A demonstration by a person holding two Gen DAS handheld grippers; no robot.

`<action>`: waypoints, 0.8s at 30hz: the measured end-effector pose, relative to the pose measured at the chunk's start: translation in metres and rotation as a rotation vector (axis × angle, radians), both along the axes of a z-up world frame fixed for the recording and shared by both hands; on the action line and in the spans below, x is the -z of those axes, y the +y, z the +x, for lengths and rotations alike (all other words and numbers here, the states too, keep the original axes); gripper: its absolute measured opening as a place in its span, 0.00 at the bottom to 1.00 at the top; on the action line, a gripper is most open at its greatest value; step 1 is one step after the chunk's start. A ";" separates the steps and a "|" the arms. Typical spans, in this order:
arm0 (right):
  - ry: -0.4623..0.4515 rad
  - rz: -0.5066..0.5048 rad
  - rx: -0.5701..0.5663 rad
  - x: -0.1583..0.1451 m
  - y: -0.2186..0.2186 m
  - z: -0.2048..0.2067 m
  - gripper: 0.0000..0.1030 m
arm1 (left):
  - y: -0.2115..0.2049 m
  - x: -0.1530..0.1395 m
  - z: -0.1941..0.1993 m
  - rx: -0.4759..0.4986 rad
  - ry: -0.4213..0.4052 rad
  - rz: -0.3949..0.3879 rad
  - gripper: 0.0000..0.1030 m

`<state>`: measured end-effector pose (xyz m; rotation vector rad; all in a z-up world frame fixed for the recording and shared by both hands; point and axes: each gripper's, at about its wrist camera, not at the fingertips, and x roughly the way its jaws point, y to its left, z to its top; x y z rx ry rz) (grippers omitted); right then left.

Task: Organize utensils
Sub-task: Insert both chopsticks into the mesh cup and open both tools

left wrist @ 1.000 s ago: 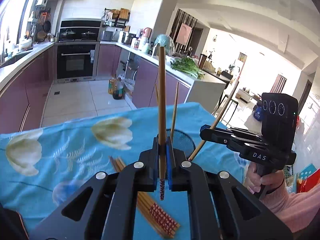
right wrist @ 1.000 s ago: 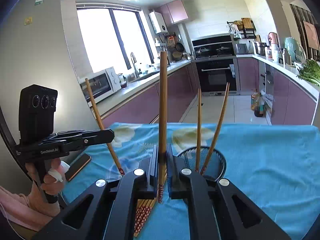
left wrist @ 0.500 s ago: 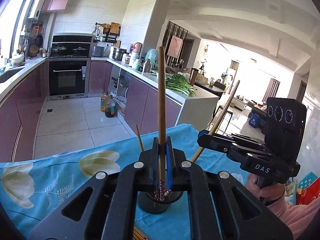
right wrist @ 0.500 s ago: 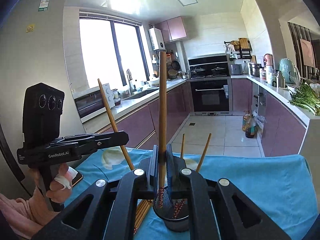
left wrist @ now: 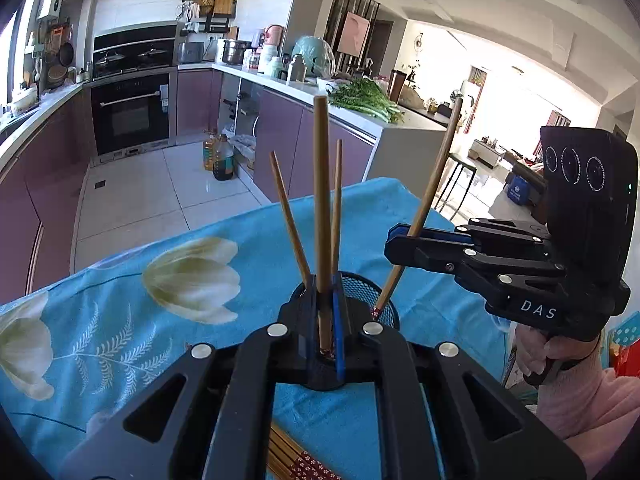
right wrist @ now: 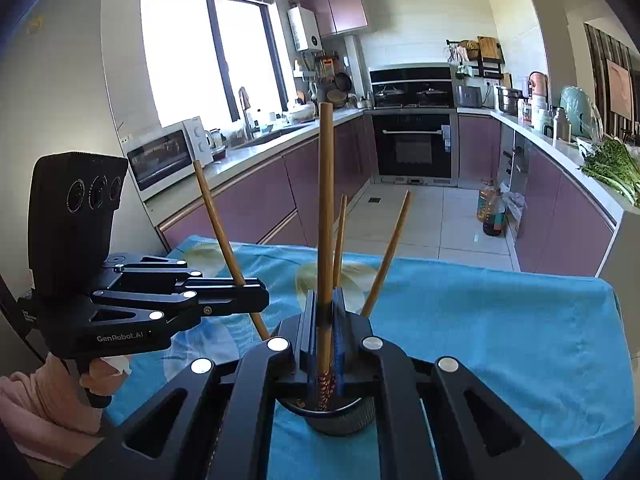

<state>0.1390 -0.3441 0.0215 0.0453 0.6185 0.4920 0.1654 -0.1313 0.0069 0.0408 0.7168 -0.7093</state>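
A black mesh holder [left wrist: 370, 294] stands on the blue tablecloth [left wrist: 120, 320]; it also shows in the right wrist view [right wrist: 340, 420]. Two chopsticks [left wrist: 290, 220] lean inside it. My left gripper [left wrist: 326, 320] is shut on one upright chopstick [left wrist: 321, 200], its patterned end at the holder's mouth. My right gripper [right wrist: 324, 332] is shut on another chopstick [right wrist: 326, 208], patterned end just above the holder. In the left wrist view the right gripper [left wrist: 396, 242] holds its chopstick [left wrist: 430, 196] tilted, tip over the holder's rim. In the right wrist view the left gripper [right wrist: 256, 298] shows at left.
A bundle of loose chopsticks [left wrist: 296, 462] lies on the cloth near the bottom edge. The table's far edge [left wrist: 240, 216] drops to the tiled kitchen floor. Counters with greens [left wrist: 366, 98] stand beyond.
Both grippers have come over the holder with their chopsticks. The holder now sits right under the fingers, and the right chopstick's tip has reached its rim.
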 end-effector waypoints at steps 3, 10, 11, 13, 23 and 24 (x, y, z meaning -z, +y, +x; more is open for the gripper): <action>0.044 -0.014 -0.007 0.009 0.003 0.006 0.06 | -0.001 0.009 0.007 0.006 0.030 0.017 0.07; 0.096 -0.006 0.010 0.024 0.003 0.019 0.06 | -0.010 0.017 0.021 0.008 0.053 0.045 0.07; 0.099 -0.001 0.015 0.025 0.002 0.022 0.06 | -0.011 0.017 0.023 0.007 0.055 0.046 0.07; 0.106 0.010 0.028 0.028 0.000 0.025 0.07 | -0.012 0.018 0.028 0.000 0.063 0.052 0.08; 0.117 0.047 0.068 0.034 -0.003 0.029 0.10 | -0.012 0.024 0.035 -0.043 0.066 0.053 0.17; 0.112 0.049 0.070 0.033 -0.004 0.027 0.11 | -0.010 0.022 0.032 -0.054 0.053 0.054 0.19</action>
